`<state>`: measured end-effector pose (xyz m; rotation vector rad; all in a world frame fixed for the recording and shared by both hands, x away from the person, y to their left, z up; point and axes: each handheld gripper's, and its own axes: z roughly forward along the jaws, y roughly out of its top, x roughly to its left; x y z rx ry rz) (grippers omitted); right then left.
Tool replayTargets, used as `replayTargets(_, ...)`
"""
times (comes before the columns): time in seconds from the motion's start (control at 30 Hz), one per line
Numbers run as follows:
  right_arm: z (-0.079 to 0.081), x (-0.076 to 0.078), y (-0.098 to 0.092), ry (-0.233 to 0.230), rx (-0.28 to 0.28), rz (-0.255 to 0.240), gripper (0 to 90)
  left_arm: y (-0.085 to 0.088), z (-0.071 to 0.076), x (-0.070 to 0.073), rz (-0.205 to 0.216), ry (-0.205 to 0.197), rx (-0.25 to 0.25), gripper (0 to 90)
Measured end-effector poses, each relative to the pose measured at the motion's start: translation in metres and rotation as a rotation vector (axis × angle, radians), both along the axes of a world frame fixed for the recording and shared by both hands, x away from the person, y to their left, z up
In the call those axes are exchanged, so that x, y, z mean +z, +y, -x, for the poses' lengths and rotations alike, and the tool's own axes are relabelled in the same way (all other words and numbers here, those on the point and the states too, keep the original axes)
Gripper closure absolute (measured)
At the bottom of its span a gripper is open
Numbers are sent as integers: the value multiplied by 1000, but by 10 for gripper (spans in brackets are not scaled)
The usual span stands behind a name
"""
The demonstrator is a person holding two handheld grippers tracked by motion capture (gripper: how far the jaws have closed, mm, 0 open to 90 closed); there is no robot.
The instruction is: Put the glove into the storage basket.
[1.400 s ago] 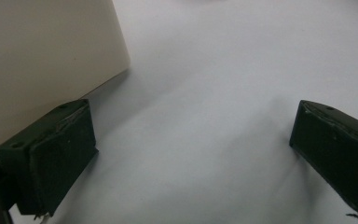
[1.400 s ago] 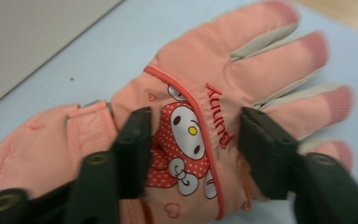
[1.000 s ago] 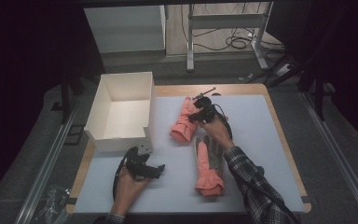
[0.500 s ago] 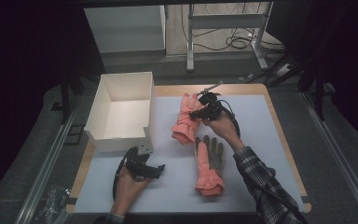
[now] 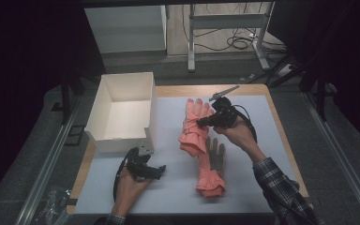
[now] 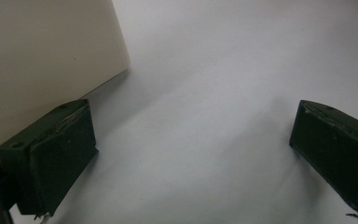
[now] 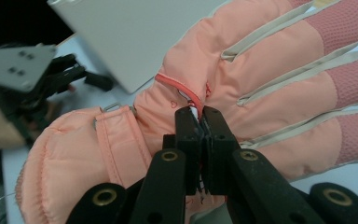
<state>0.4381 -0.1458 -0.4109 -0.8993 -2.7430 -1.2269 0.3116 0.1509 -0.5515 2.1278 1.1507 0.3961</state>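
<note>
My right hand-held gripper [image 7: 200, 122] is clenched on the upper pink glove [image 5: 194, 126], its jaws pinched tight on a fold of fabric at the palm, right by the thin red cord. I grip there because the padded shell bunches easily and gives the narrow jaws something to bite; the fingers would flop. In the high view the glove hangs partly lifted off the bench [image 5: 262, 122], its cuff end sagging toward the second glove [image 5: 211, 166], which lies flat on the pale mat with its grey palm side up, just below and touching or nearly touching the first. My guess is that the open white box [image 5: 122, 110] to the left is where the gloves go, so I am raising this one to carry it across. The glove is soft, quilted nylon with cream piping between the fingers and knobbly, textured fingertips, plus a ribbed cuff and a small metal buckle. My left hand-held gripper [image 5: 145, 168] rests on the bench beside the box's front corner, jaws spread wide with nothing between them, waiting out of the way.
</note>
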Motion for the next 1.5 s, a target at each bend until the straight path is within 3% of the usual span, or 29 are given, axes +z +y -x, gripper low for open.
replayTargets(0.33, 43, 8, -28, -4, 57, 20, 856, 0, 0, 0, 2, -2, 2, 3)
replayTargets(0.53, 71, 5, -42, -7, 102, 48, 856, 0, 0, 0, 5, 2, 2, 3)
replayTargets(0.67, 89, -10, -44, -10, 105, 121, 853, 0, 0, 0, 5, 0, 4, 3)
replayTargets(0.97, 92, -42, -34, -39, 51, 203, 826, 0, 0, 0, 5, -2, 4, 3)
replayTargets(1.1, 93, -53, -35, -28, 23, 179, 796, -1, 0, 0, 3, -3, 4, 3)
replayTargets(1.27, 97, -50, -39, -50, -8, 173, 664, -1, 0, 0, -6, -4, 3, 3)
replayTargets(1.5, 100, -30, -49, -111, -51, 136, 526, 0, 0, 0, -4, -3, 0, 3)
